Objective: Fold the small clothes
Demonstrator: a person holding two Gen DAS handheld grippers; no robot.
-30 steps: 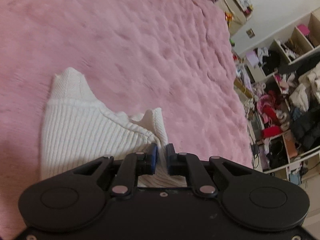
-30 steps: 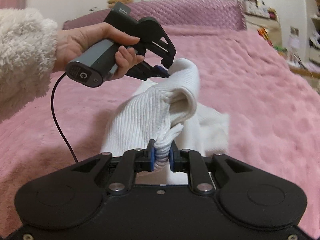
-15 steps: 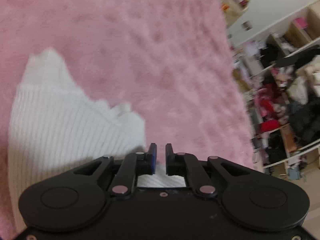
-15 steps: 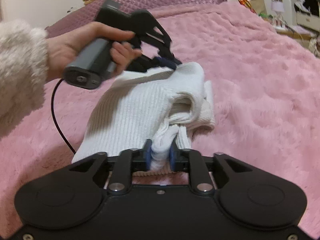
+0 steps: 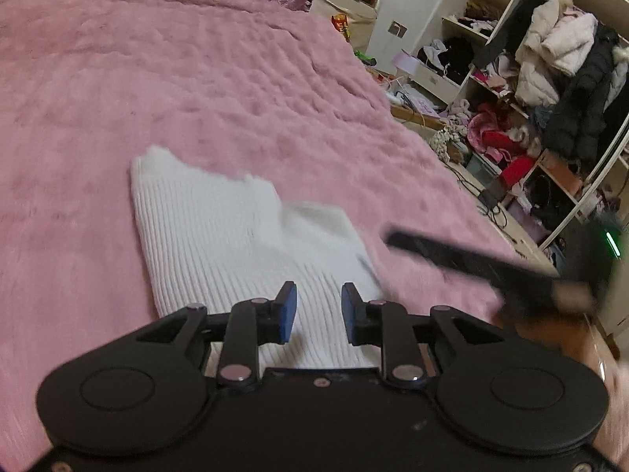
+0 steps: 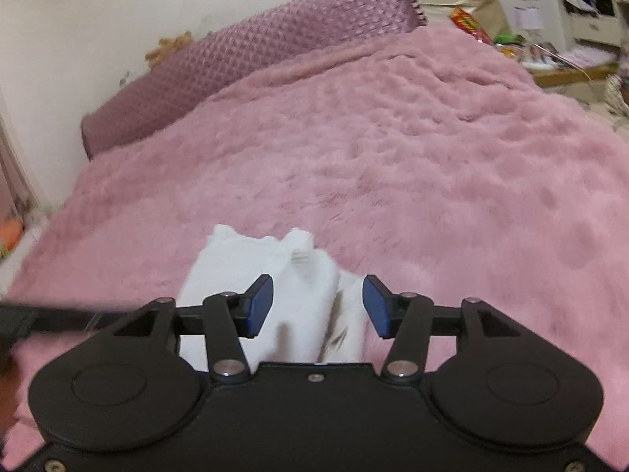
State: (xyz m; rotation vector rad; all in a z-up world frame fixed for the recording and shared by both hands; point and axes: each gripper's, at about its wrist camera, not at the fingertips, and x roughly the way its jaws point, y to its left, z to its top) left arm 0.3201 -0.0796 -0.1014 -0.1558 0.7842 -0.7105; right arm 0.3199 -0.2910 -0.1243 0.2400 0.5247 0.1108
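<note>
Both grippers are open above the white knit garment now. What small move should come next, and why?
Probably lower the right gripper to smooth the top fold of the white knit garment. It lies folded on the pink blanket, but its right layers look uneven. The left gripper holds nothing.

1. A white ribbed knit garment [image 5: 220, 244] lies folded flat on the pink blanket.
2. It sits toward six o'clock in both views [image 6: 283, 275], its far edge uneven.
</note>
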